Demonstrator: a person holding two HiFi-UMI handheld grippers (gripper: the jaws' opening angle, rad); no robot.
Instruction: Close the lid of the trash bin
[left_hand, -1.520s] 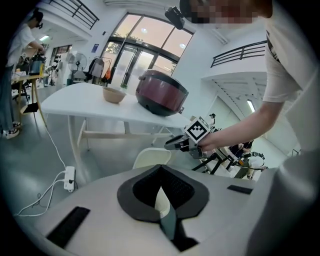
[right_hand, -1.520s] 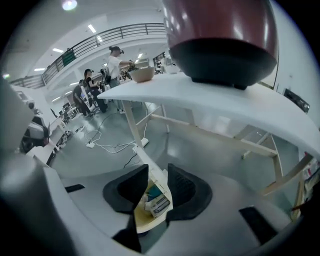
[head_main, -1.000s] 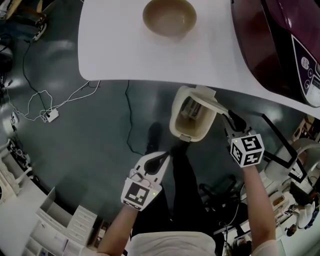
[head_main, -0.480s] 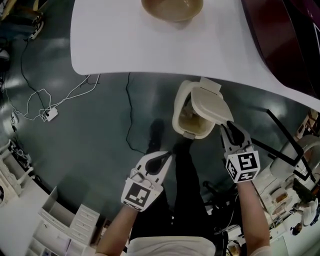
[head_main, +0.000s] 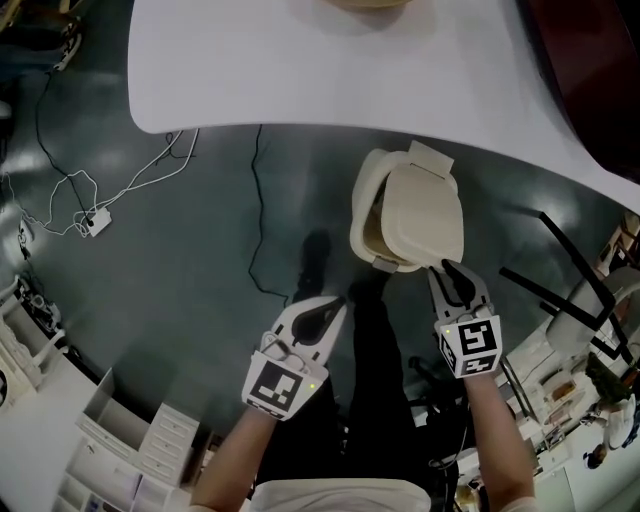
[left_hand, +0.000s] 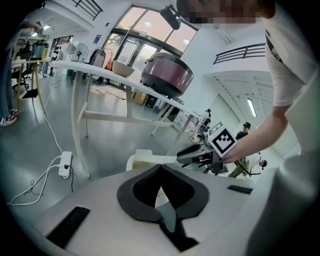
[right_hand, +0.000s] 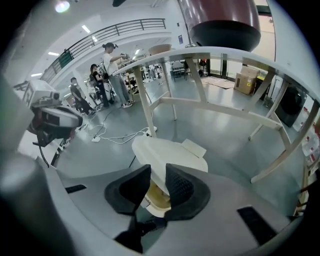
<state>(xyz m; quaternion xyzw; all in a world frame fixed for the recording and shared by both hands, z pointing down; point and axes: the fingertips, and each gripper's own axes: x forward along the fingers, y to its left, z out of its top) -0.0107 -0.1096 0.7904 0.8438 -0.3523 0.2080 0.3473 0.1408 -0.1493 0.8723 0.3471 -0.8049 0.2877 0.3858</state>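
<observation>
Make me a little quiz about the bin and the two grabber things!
1. True or false: the trash bin stands on top of the white table.
2. Which gripper has its tips right at the lid? A: left gripper. B: right gripper. C: both.
3. Fill in: the left gripper's jaws are ____, with nothing between them.
Key: 1 false, it stands on the floor by the table's edge. 2 B. 3 shut.
</observation>
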